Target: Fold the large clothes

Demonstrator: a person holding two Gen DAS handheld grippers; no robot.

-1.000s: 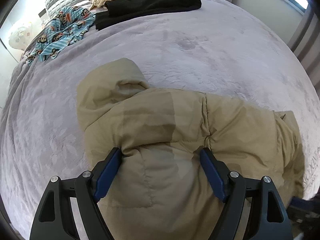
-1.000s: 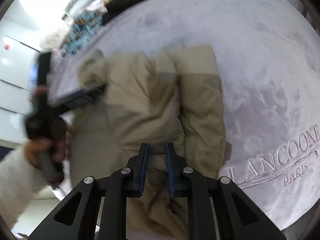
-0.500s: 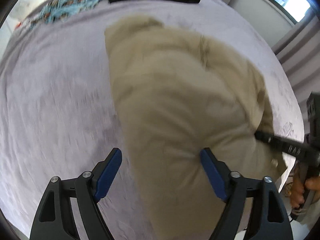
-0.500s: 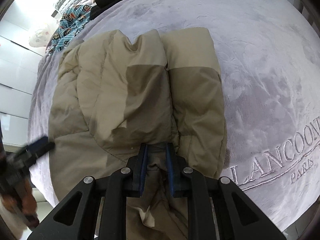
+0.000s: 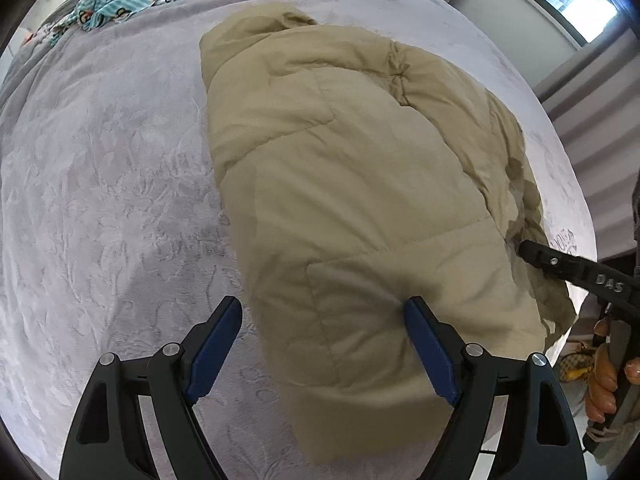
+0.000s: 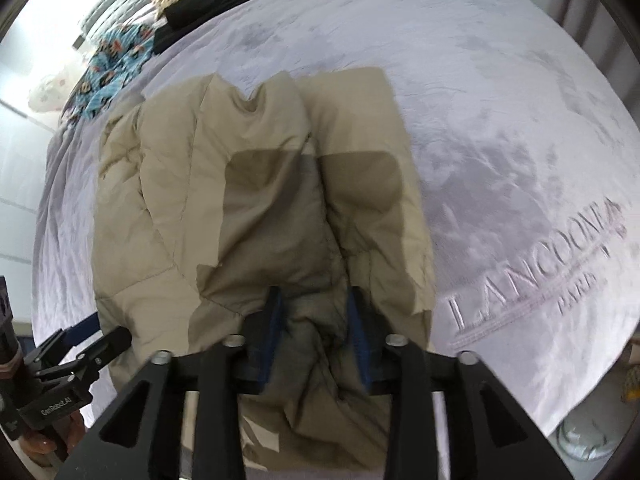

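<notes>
Both tongs pointing steeply down, side by side

Left tongs (image 5: pixel 322 344) have the jaws spread wide, nothing pinched, right blue pad (image 5: pixel 430 354) just touching fabric. Right tongs (image 6: pixel 314 336) are partway apart and opening, with bunched cloth still sitting between the pads. You can see the person's fingers (image 5: pixel 602 376) wrapped round the right handle at the edge.
</notes>
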